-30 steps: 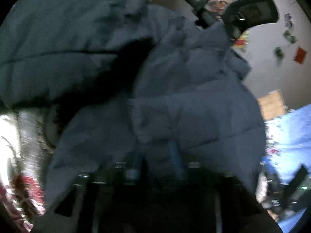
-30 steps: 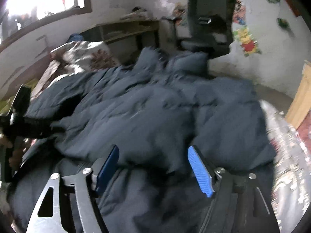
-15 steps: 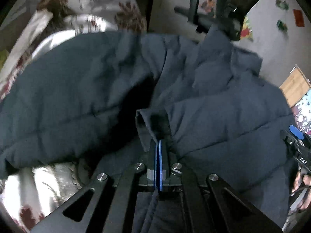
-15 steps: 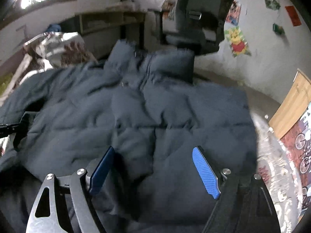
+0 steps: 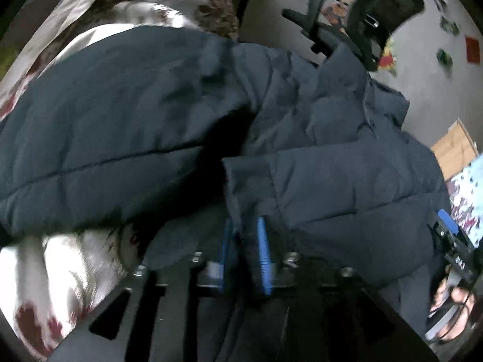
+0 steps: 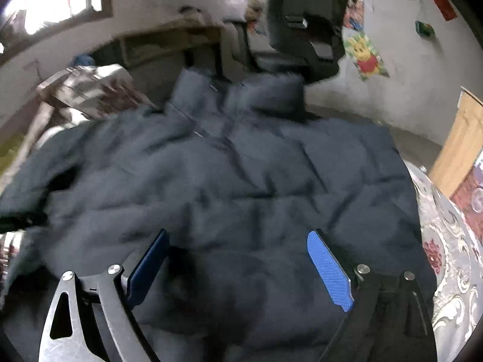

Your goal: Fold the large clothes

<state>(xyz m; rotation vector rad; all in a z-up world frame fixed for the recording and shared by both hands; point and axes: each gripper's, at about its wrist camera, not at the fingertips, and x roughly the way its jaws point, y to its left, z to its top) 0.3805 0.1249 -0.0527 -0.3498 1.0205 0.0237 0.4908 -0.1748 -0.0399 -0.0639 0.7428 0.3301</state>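
Observation:
A dark navy puffer jacket (image 6: 241, 187) lies spread on a floral bedspread, its collar (image 6: 238, 96) toward the far end by the office chair. In the left wrist view the jacket (image 5: 347, 187) has a sleeve cuff (image 5: 244, 178) lying folded over the body. My left gripper (image 5: 246, 232) has its blue pads a little apart around the cuff fabric. My right gripper (image 6: 238, 253) is wide open just above the jacket's lower front, holding nothing; it also shows in the left wrist view at the right edge (image 5: 449, 235).
A black office chair (image 6: 305, 27) stands behind the collar. A floral bedspread (image 5: 60, 274) shows on the left and at the right (image 6: 446, 241). A wooden board (image 6: 459, 144) leans at the right wall. A low shelf (image 6: 169, 42) runs along the back wall.
My left gripper's pads, pressed together on the cuff half a second ago, have parted slightly. The sleeve now lies across the jacket body. My right gripper stayed open over the lower front.

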